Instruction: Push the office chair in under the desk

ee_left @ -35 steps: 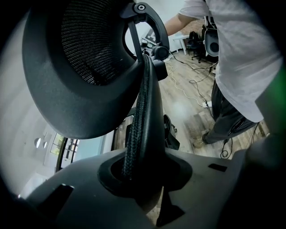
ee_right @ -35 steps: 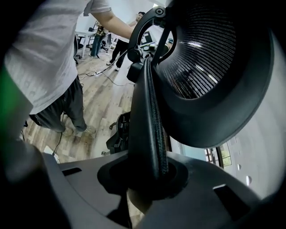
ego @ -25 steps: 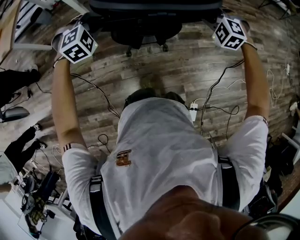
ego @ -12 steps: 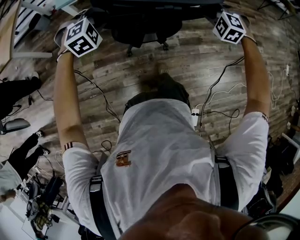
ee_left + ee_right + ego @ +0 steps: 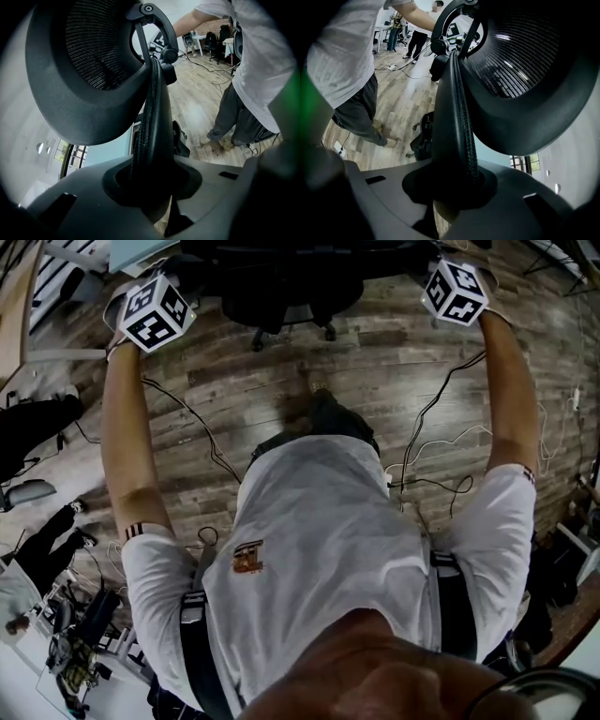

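Nearest, your white shirt (image 5: 319, 549), with both arms stretched out ahead. Past it is the wood floor (image 5: 244, 381), with loose cables (image 5: 427, 418) trailing on the right and more on the left. At far left, left gripper (image 5: 150, 187): jaws pinch the black rim (image 5: 154, 112) of the chair back, which runs up from between them, with a mesh panel (image 5: 89, 65) beside it. At far right, right gripper (image 5: 452, 187): jaws clamped on the opposite rim in the same way. The chair (image 5: 291, 287) sits at the far edge between your grippers, its castors on the floor. A pale blue-green slab (image 5: 141, 251) shows at far left; whether it is the desk, cannot tell. Someone's dark-clad legs (image 5: 37, 413) stand at the left edge.
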